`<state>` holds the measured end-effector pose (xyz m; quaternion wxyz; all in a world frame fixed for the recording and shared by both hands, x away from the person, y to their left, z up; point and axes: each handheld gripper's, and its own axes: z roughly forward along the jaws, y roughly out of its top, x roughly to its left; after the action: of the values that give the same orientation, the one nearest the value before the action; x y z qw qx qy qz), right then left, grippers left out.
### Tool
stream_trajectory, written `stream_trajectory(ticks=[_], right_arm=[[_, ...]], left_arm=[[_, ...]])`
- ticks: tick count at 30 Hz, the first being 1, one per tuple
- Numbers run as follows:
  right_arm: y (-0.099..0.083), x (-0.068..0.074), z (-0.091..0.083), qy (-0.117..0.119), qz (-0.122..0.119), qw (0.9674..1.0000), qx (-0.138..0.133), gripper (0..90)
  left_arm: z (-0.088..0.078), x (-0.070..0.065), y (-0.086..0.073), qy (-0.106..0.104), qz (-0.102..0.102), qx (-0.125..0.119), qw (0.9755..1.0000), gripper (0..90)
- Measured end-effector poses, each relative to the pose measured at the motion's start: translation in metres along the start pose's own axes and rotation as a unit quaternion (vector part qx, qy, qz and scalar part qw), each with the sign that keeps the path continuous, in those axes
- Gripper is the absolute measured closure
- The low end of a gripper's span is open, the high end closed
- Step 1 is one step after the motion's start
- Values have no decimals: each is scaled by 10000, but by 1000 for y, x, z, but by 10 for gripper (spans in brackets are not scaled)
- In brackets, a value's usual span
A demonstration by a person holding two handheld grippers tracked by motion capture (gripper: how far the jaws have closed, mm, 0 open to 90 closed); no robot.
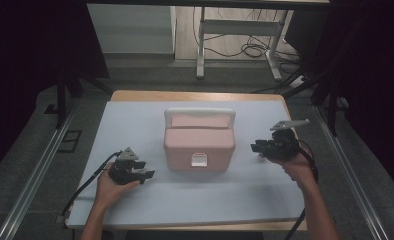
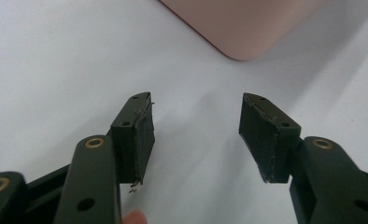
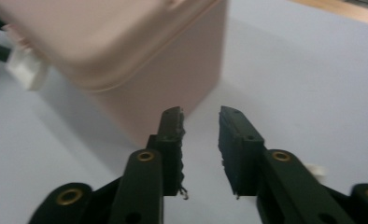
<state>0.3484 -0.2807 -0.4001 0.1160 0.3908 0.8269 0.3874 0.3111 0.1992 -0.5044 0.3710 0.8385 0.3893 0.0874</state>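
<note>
On table (image 1: pixel 135 200): one pink box (image 1: pixel 199 145), two hand-held grippers.

matt pink plastic box (image 1: pixel 199 142), smooth pale table cover (image 1: pixel 135 120), wooden table edge (image 1: pixel 195 95)

The pink box (image 2: pixel 244 25) is cut off by the top edge in the left gripper view; just one round corner is there. In the right gripper view its lid runs off the top and left edges, and it looks blurry. The white latch (image 3: pixel 27 70) is blurry too. A small white bit (image 3: pixel 316 171) peeks out behind the right gripper (image 3: pixel 201 140), too hidden to tell what it is. The person's arms (image 1: pixel 319 215) are cut off at the bottom of the high view.
</note>
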Motion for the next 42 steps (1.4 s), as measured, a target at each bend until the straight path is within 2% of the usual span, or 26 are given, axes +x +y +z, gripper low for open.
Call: stream_trajectory(ticks=[1,3,10,12,15,22,27,29,34,42], right_arm=[[-10,9,7,135,-14,9999,-47,756],[-13,12,10,162,-30,9998,-67,769],[-47,29,36,274,-53,9995,-152,817],[-50,29,38,255,-73,9995,-180,819],[-61,28,46,291,30,9993,-237,818],[-71,28,54,345,23,9994,-70,779],[-74,29,55,341,55,9994,-73,755],[-74,29,55,332,43,9994,-90,736],[-76,29,56,320,58,9994,-73,693],[-80,29,59,295,79,9995,-36,655]], left_arm=[[0,0,0,5,1,-2,10000,448],[-1,0,0,10,11,-11,10000,449],[-4,-1,0,14,2,-123,9999,453],[-5,-1,0,16,-34,-182,9998,457],[-5,-1,0,45,-27,-205,9998,467],[-5,-2,0,123,-4,-206,9997,486],[-8,-3,1,122,-7,-326,9994,512],[-10,-6,2,220,156,-288,9992,560],[-9,-13,5,223,325,-271,9989,632],[-11,-14,5,155,290,-305,9990,694]])
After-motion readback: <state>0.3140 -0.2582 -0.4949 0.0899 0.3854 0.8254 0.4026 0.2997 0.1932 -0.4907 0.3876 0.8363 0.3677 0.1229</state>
